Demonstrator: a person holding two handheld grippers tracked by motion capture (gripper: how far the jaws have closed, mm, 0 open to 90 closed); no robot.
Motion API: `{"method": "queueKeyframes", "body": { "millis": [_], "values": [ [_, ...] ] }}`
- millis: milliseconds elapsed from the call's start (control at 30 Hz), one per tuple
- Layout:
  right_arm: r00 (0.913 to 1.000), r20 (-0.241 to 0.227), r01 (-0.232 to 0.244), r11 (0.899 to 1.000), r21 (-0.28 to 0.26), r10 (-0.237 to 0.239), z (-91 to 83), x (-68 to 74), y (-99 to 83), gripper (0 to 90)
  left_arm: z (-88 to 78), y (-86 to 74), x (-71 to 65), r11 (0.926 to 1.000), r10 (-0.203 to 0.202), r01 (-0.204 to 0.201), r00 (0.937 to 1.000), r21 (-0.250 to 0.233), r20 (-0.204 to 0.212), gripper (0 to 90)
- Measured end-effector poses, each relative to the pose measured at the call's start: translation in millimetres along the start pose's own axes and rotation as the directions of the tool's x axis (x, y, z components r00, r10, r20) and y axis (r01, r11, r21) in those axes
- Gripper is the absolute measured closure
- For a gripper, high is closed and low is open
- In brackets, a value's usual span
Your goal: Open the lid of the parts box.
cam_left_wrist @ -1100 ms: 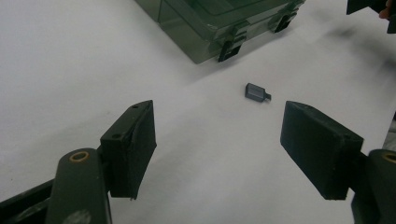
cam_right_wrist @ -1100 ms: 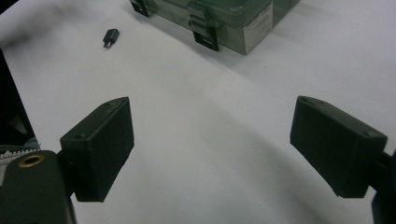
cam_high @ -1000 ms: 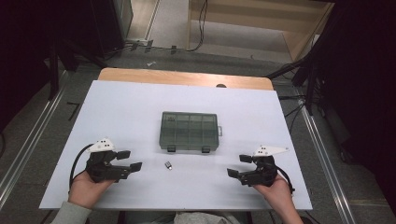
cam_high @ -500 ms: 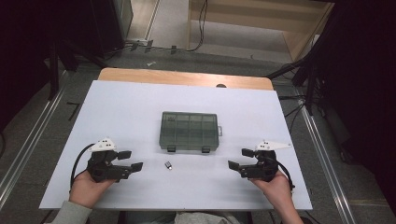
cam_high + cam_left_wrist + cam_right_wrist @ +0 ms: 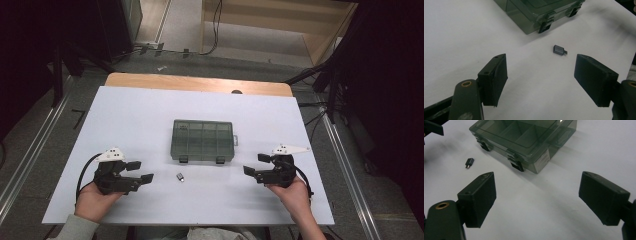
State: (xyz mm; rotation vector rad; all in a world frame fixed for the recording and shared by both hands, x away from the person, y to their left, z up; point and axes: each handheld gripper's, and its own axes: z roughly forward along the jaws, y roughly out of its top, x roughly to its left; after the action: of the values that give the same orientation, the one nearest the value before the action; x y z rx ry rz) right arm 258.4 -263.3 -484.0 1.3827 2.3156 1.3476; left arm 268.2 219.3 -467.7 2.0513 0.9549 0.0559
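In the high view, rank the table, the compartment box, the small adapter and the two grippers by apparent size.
1. table
2. compartment box
3. left gripper and right gripper, alike
4. small adapter

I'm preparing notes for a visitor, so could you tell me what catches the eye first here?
A smoky translucent compartment box, lid shut and latched, sits mid-table on the white tabletop. Just in front of it lies a tiny dark adapter. The left tool and right tool rest open at either side, each held in a hand.
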Motion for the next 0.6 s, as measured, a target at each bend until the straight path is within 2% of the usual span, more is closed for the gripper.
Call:
{"method": "queueKeyframes", "body": {
  "millis": [400,533,600],
  "values": [
    [0.9996,-0.027,-0.007,1.0,0.009,0.007,9.5,-5.4,8.8,12.8,1.2,-0.2,1.1,1.0,-0.003,0.003,1.0,0.004,0.0,27.1],
    [0.9996,-0.017,-0.023,1.0,0.013,0.023,12.2,-4.6,14.3,12.8,2.4,-0.2,0.1,1.0,-0.001,0.001,1.0,0.002,0.0,27.1],
    [0.9997,-0.02,-0.017,1.0,0.012,0.017,13.4,-4.1,16.4,12.8,2.4,-0.1,0.2,1.0,0.0,0.0,1.0,0.003,0.001,27.2]
  ]
}}
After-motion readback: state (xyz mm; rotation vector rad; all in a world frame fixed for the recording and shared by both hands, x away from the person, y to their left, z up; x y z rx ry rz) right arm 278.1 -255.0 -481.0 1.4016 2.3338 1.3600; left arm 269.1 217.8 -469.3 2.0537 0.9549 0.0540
